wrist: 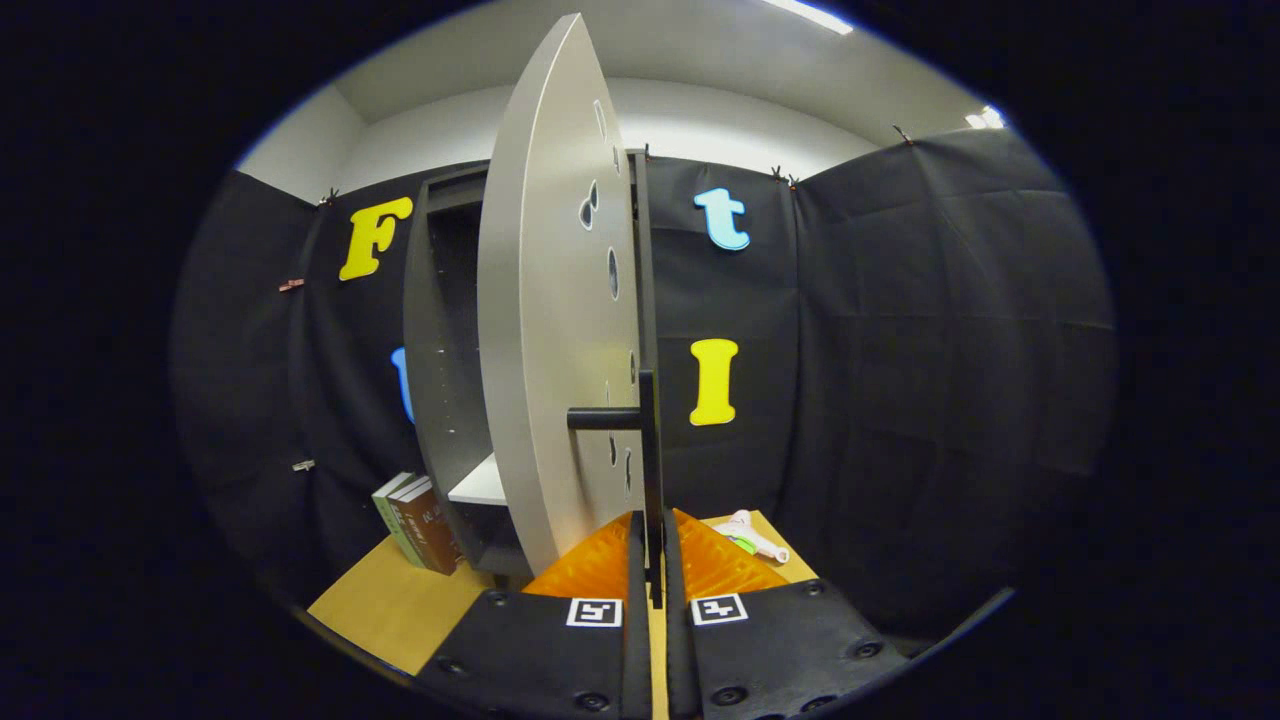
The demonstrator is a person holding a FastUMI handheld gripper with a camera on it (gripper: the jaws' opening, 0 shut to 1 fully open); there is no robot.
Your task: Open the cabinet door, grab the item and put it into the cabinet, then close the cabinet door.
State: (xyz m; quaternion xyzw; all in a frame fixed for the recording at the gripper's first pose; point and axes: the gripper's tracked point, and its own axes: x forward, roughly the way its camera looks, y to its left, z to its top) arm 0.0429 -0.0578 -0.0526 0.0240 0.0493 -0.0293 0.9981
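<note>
- Gripper (655,560) fingers clamp the lower end of the cabinet door handle (650,480), a vertical bar on the door's free edge.
- Cabinet door (545,330) stands swung open, edge-on.
- Right of the door, on the wooden table (390,600), lies a pale thermometer-like item (750,535), apparently the task's thing.
- Books (418,520) lean left of the cabinet (440,330).

Open cabinet door (545,330) edge-on between jaws; cabinet (440,330) opening clear left; books (415,520) beside base
</note>
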